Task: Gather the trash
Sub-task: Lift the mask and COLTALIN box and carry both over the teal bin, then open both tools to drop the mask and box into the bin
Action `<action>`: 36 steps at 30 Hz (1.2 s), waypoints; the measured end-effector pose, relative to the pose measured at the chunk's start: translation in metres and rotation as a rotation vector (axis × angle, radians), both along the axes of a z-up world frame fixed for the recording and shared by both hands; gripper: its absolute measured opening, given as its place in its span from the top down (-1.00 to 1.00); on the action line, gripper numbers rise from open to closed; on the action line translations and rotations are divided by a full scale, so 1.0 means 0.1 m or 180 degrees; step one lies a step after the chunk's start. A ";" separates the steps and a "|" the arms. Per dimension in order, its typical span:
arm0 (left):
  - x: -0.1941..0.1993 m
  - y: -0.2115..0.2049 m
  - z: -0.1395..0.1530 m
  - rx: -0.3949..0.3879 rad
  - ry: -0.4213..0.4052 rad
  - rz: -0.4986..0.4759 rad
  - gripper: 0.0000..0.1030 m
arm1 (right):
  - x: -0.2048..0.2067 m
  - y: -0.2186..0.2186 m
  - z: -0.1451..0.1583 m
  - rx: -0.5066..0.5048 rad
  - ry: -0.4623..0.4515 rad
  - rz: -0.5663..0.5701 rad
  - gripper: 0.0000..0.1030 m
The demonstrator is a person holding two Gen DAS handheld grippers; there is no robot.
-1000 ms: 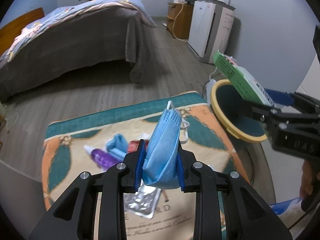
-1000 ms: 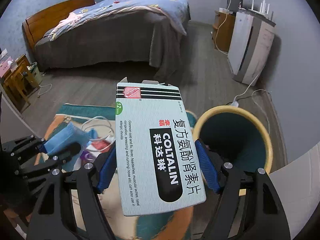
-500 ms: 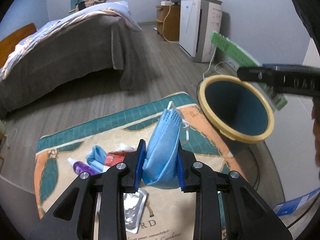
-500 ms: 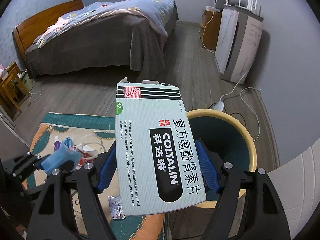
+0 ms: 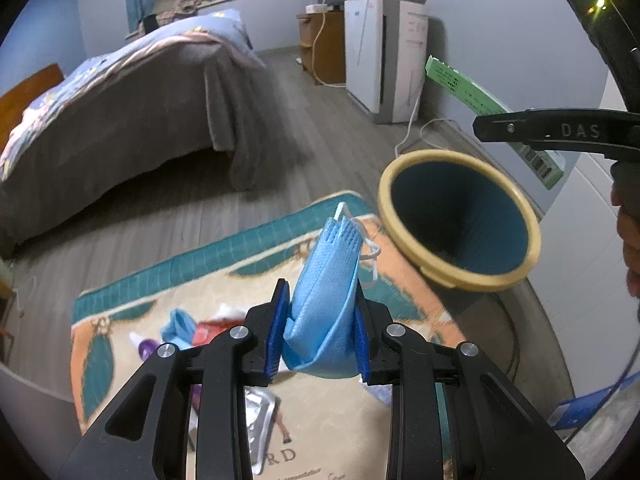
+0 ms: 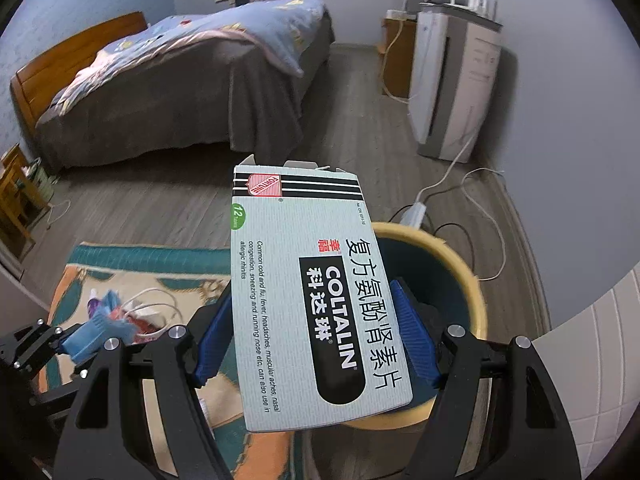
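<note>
Over bin point(image 6: 468, 276) | R hand-held gripper point(image 6: 316, 344) pinching box point(image 6: 316, 300) | L point(image 5: 320, 332) pinching mask point(image 5: 326, 300)

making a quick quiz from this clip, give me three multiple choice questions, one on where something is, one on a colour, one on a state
1. Where is the medicine box relative to the trash bin?
A. above its opening
B. on the bed
C. under the rug

2. What colour is the bin's rim?
A. red
B. yellow
C. black

3. What is the left gripper doing?
A. open, holding nothing
B. shut on a bottle
C. shut on the face mask

Answers: A, the right gripper holds the box over the bin mouth; B, yellow rim around the teal interior; C, blue pads pinch the folded mask.
</note>
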State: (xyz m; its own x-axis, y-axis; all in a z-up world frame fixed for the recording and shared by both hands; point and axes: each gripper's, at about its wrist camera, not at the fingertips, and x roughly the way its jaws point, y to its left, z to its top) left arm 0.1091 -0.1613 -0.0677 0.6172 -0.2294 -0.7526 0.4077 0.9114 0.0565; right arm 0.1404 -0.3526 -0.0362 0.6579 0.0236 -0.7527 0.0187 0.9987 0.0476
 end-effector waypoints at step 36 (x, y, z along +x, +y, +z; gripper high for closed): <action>0.68 -1.46 -0.32 -0.0028 0.0135 -0.0444 -0.31 | 0.22 -0.94 -0.60 0.0332 0.0402 -0.0891 -0.54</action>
State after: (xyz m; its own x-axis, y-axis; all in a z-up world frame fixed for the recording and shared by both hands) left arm 0.1772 -0.3070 -0.1002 0.5466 -0.3176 -0.7748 0.5324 0.8460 0.0288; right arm 0.1619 -0.4468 -0.0961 0.5513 -0.0639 -0.8319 0.3043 0.9438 0.1291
